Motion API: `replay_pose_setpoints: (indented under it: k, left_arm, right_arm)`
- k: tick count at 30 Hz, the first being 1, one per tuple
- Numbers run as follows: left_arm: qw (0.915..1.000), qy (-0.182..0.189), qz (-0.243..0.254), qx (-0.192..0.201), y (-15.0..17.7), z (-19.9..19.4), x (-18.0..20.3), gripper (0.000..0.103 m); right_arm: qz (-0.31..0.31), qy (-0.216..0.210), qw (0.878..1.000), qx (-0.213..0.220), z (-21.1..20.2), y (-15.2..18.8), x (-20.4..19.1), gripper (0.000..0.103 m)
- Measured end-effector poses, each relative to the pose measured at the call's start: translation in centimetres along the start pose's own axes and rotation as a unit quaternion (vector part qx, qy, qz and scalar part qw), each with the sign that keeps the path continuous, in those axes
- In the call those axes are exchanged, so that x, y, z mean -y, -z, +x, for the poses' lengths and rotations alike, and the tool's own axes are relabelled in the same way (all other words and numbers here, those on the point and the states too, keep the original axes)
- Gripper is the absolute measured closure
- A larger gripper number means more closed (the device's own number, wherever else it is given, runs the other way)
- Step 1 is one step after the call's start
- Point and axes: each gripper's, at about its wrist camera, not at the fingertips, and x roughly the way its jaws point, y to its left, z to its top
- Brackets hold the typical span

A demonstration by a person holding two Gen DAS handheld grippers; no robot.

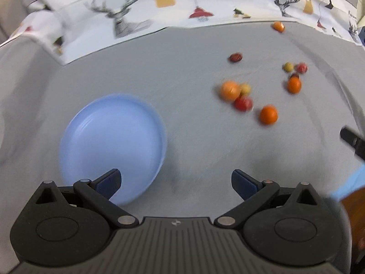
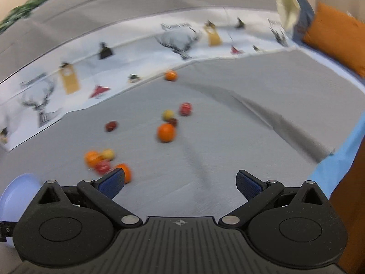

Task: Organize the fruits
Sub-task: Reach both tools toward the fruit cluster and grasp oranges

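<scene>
Several small fruits lie scattered on a grey cloth (image 1: 182, 68): oranges (image 1: 268, 114), red ones (image 1: 243, 103) and yellow ones (image 1: 288, 67). An empty light blue plate (image 1: 109, 146) sits to their left. My left gripper (image 1: 176, 181) is open above the cloth, its left finger over the plate's near rim. My right gripper (image 2: 180, 183) is open too, nothing between its fingers; an orange (image 2: 126, 173) shows just behind its left finger. In the right wrist view more fruits lie ahead, a larger orange (image 2: 166, 133) among them, and the plate (image 2: 20, 191) shows at the far left. Both views are blurred.
A white printed cloth with deer and lamps (image 1: 127, 20) runs along the back. One orange (image 2: 170, 75) lies alone near it. The grey cloth has a raised fold (image 2: 273, 118) on the right. An orange cushion (image 2: 337, 38) and a blue edge (image 2: 337, 164) are at far right.
</scene>
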Motion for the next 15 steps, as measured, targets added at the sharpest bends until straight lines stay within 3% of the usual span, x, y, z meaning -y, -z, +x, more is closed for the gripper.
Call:
replay_pose_setpoints:
  k: [4, 8, 15]
  left_arm:
    - [0.9998, 0.012, -0.018, 0.006, -4.6, 3.5, 1.5, 0.0]
    - [0.9988, 0.042, -0.022, -0.011, -8.9, 8.3, 3.0, 0.0]
    - [0.9967, 0.054, 0.003, -0.06, -12.4, 15.2, 5.5, 0.0]
  right_arm:
    - [0.001, -0.002, 0.999, -0.04, 5.2, -0.1, -0.9, 0.001]
    - [0.003, -0.006, 0.999, -0.036, 10.4, -1.9, -1.4, 0.001]
    - [-0.041, 0.008, 0.998, -0.043, 18.5, -3.9, -3.7, 0.001]
